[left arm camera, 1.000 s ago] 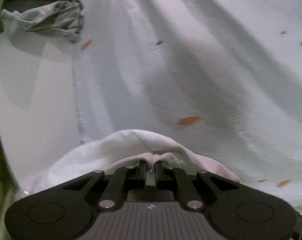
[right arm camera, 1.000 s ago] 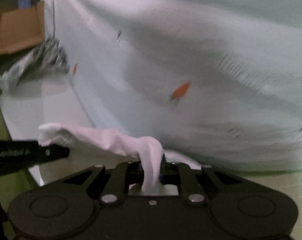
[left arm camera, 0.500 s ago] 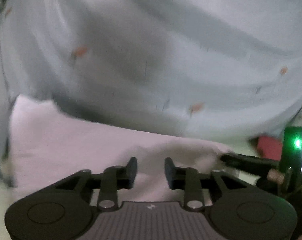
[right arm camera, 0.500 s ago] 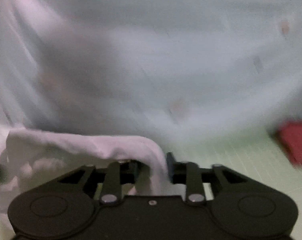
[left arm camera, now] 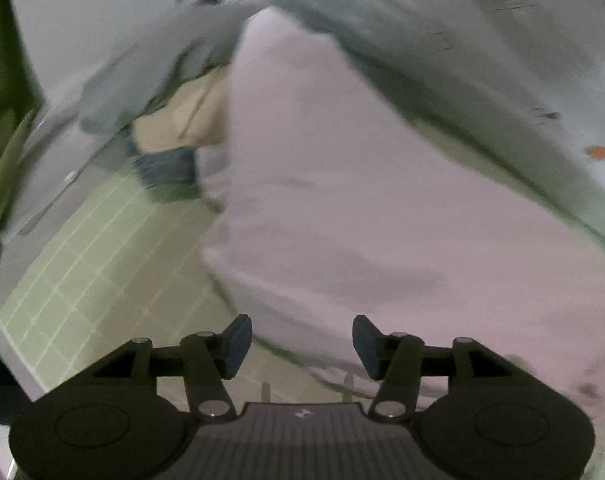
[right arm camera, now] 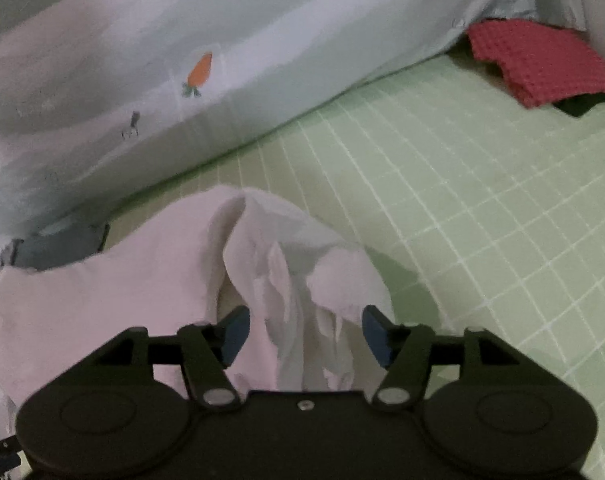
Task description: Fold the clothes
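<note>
Right wrist view: right claw gapes wide over a rumpled white garment, gripping nothing. Left claw likewise gapes empty. Next, I judge, regrip an edge for folding.

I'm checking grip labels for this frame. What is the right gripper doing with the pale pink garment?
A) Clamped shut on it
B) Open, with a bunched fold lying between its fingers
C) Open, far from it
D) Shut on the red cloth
B: the right gripper has its jaws spread wide, with a crumpled fold of the pale pink garment lying loose between them on the green grid mat.
</note>
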The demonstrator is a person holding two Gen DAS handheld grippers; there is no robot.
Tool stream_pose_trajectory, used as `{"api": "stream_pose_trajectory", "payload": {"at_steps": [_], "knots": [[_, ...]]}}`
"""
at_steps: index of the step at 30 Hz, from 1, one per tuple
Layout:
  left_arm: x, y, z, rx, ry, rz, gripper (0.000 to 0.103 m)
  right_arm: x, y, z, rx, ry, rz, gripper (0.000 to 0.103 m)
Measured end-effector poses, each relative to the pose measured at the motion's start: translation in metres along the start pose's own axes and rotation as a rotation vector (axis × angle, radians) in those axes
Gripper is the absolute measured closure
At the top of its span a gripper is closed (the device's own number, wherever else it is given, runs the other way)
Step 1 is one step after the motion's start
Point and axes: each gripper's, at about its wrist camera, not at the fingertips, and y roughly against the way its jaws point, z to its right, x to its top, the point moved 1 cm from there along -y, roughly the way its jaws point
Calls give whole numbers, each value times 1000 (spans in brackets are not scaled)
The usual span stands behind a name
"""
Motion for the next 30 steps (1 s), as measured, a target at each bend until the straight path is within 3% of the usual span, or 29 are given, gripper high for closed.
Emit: {"api": "stream_pose_trajectory", "payload": {"at_steps": [3, 8, 10, 12, 14, 15, 17, 20, 25, 28, 30], "knots": [[4, -22, -19, -1, 33, -46, 44, -6, -10, -7, -11, 2, -17, 27], [14, -57, -34, -17, 45, -96, 41, -13, -31, -22, -78, 69, -58, 23], [18, -69, -39, -24, 52, -111, 44, -13, -39, -25, -102, 112, -68, 33], [18, -69, -38, -43, 68, -103, 60, -14, -33, -20, -85, 119, -6, 77], [18, -68, -35, -43, 69, -96, 61, -10, -22, -11, -112, 138, 61, 91], [16, -67, -32, -36, 64, -93, 61, -6, -15, -6, -150, 162, 109, 93], [14, -65, -28, -23, 56, -88, 62, 4, -2, 6, -228, 202, 195, 93], [7, -54, -23, -28, 66, -73, 60, 36, 8, 50, -344, 122, 247, 93], [-6, -36, -14, -36, 82, -49, 57, 69, 10, 123, -538, 44, 235, 92], [-7, -36, -9, -26, 108, -52, 50, 72, 14, 148, -541, -1, 199, 81], [-5, -41, -6, -24, 122, -65, 50, 66, 25, 156, -511, -45, 202, 63]]}}
